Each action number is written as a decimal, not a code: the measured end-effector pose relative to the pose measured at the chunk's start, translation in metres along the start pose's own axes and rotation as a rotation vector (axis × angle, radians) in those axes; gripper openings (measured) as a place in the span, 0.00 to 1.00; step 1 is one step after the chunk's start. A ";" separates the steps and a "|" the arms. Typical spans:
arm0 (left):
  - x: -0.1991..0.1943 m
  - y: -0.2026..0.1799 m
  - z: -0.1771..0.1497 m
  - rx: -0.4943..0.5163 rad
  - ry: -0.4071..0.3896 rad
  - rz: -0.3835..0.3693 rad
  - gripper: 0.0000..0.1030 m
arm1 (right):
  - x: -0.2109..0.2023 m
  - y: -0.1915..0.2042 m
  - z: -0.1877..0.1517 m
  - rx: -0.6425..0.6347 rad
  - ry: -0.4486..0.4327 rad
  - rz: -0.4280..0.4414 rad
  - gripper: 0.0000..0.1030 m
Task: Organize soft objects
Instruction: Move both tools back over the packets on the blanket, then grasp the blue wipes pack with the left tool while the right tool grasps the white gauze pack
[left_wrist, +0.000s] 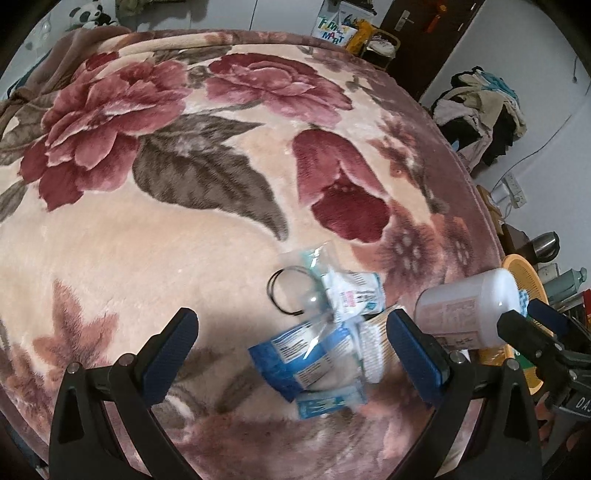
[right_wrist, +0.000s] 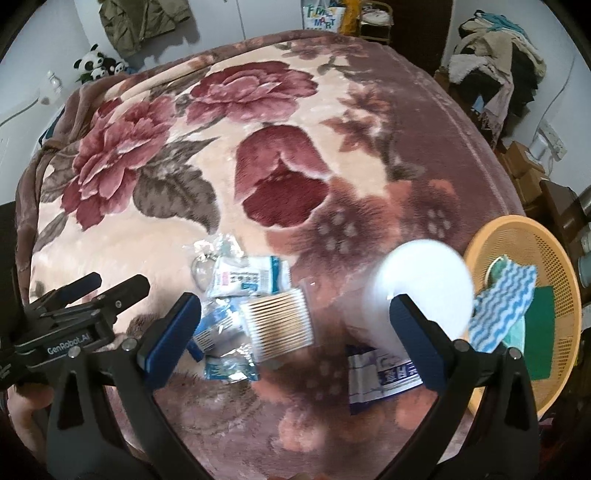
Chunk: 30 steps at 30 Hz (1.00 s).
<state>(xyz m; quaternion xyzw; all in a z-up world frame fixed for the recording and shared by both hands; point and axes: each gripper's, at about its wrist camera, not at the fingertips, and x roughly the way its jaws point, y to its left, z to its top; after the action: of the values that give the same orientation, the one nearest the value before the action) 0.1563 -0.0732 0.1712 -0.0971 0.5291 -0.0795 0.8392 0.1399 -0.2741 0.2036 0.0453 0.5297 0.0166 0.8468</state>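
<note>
Soft packets lie in a pile on the floral blanket (left_wrist: 147, 229): a blue and white packet (left_wrist: 303, 354), a white wipe packet (left_wrist: 354, 295), a cotton swab pack (right_wrist: 280, 325) and a clear bag (left_wrist: 306, 258). My left gripper (left_wrist: 291, 347) is open just above the pile, holding nothing. My right gripper (right_wrist: 295, 328) is open over the swab pack. A white plastic jar (right_wrist: 421, 291) hangs blurred by its right finger, and the left wrist view shows the jar (left_wrist: 469, 310) in the air just ahead of the right gripper's fingertips (left_wrist: 517, 321). A blue-white pouch (right_wrist: 384, 376) lies below it.
An orange mesh basket (right_wrist: 554, 258) at the bed's right edge holds a blue wavy cloth (right_wrist: 506, 306) and a green cloth (right_wrist: 539, 332). Clothes are heaped on a chair (right_wrist: 498, 55) at the far right. Panda toys (right_wrist: 96, 62) sit past the bed's far left corner.
</note>
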 end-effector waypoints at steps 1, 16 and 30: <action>0.001 0.003 -0.001 -0.003 0.003 0.001 0.99 | 0.003 0.004 -0.001 -0.007 0.006 0.003 1.00; 0.025 0.059 -0.021 -0.067 0.062 0.006 0.99 | 0.042 0.044 -0.012 -0.052 0.088 0.042 1.00; 0.064 0.065 -0.042 0.009 0.140 -0.033 0.99 | 0.108 0.048 0.005 -0.028 0.191 0.094 1.00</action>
<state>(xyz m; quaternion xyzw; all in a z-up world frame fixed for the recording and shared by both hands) 0.1480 -0.0284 0.0811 -0.0964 0.5843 -0.1022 0.7992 0.1926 -0.2180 0.1140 0.0562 0.6049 0.0680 0.7914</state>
